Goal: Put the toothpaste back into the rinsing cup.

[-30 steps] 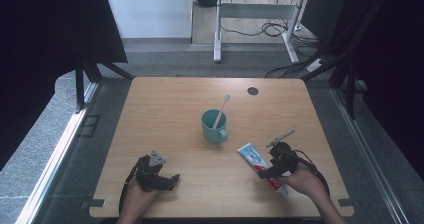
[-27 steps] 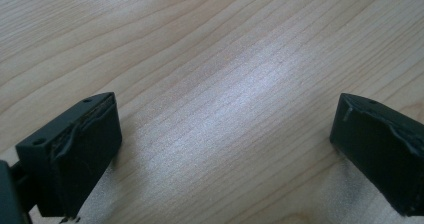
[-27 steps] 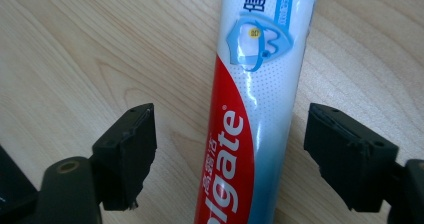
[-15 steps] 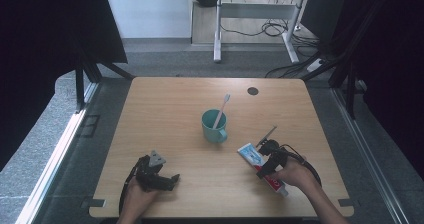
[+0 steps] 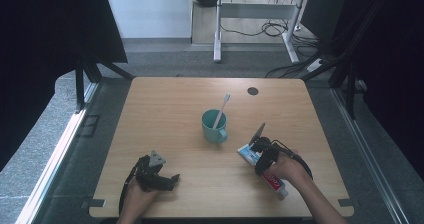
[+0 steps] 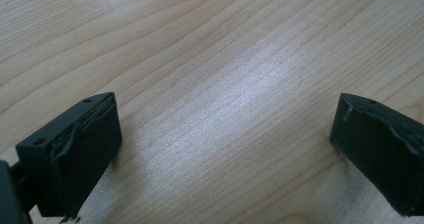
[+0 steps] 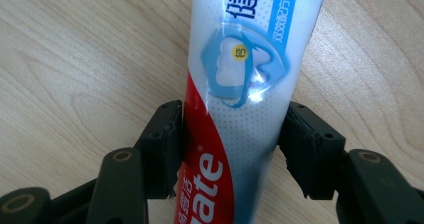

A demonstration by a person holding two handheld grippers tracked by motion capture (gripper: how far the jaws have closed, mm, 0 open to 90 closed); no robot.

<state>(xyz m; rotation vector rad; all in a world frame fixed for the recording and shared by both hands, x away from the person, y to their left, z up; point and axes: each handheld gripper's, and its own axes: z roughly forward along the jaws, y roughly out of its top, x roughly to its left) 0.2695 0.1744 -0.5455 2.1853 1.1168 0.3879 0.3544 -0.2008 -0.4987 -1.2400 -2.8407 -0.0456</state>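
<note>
White, red and blue, the toothpaste tube (image 7: 240, 84) lies flat near the worktop (image 5: 165, 104)'s right front corner, its long axis running diagonally, the flat crimped end pointing toward the teal cup (image 5: 214, 128) and the cap end toward the front edge. It is straddled across its width by the right hand-held gripper (image 7: 231, 146), whose jaws appear pressed against both sides. The left hand-held gripper (image 6: 225, 149), spread over bare wood near the left front corner, is well apart.

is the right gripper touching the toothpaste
Touching: the right gripper view shows the right gripper with both jaws pressed against the sides of the toothpaste.
</note>
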